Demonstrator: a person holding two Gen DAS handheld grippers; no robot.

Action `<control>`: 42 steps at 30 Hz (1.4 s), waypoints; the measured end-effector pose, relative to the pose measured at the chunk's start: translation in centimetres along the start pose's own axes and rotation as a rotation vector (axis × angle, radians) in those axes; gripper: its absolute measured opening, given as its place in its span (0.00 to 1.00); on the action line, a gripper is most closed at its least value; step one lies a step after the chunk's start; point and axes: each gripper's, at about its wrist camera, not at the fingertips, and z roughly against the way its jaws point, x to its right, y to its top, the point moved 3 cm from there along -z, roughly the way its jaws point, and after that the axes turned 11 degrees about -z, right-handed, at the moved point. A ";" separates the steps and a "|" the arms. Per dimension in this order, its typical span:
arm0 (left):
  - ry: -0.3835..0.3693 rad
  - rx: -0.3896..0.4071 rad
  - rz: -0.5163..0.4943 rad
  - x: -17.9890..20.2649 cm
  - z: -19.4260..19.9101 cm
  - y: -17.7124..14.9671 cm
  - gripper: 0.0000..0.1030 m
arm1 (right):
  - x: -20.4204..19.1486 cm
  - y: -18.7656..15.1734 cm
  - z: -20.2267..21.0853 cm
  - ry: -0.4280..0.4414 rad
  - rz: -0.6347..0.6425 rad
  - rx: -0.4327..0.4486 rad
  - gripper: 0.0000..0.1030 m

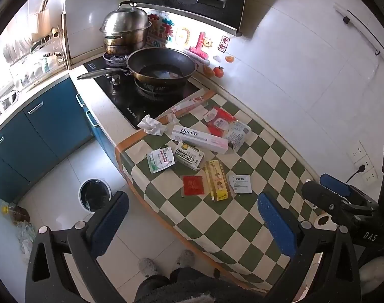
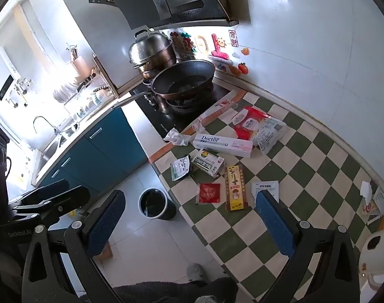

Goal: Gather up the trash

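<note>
On the green-and-white checkered cloth (image 1: pixel 245 217): trash scattered ahead of both grippers, none touched. Trash bin (image 1: pixel 94 195) on the floor beside the counter edge, below-left of the litter. Doctor box (image 1: pixel 199 139) farthest back, yellow packet (image 1: pixel 216 183) nearer, red sachet (image 1: pixel 193 185) and white sachet (image 1: pixel 240 183) flank it. Left gripper (image 1: pixel 192 227) open wide, empty, hovering short of the litter. Right gripper (image 2: pixel 189 224) also spread, empty; its right finger overlaps the white sachet in view, contact unclear.

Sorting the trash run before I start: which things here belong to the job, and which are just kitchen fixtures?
For the job: crumpled tissue, Doctor box, red sachet, yellow packet, white sachet, trash bin.

Just there: frying pan, steamer pot, dish rack.
</note>
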 end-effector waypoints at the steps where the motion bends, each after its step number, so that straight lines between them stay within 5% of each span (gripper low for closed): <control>1: 0.005 -0.001 -0.002 0.0 0.0 0.0 1.00 | 0.0 0.0 0.0 0.000 0.003 -0.001 1.00; 42: -0.004 0.029 -0.011 0.2 2.1 -0.4 1.00 | -0.5 -0.2 1.1 0.013 0.008 -0.005 1.00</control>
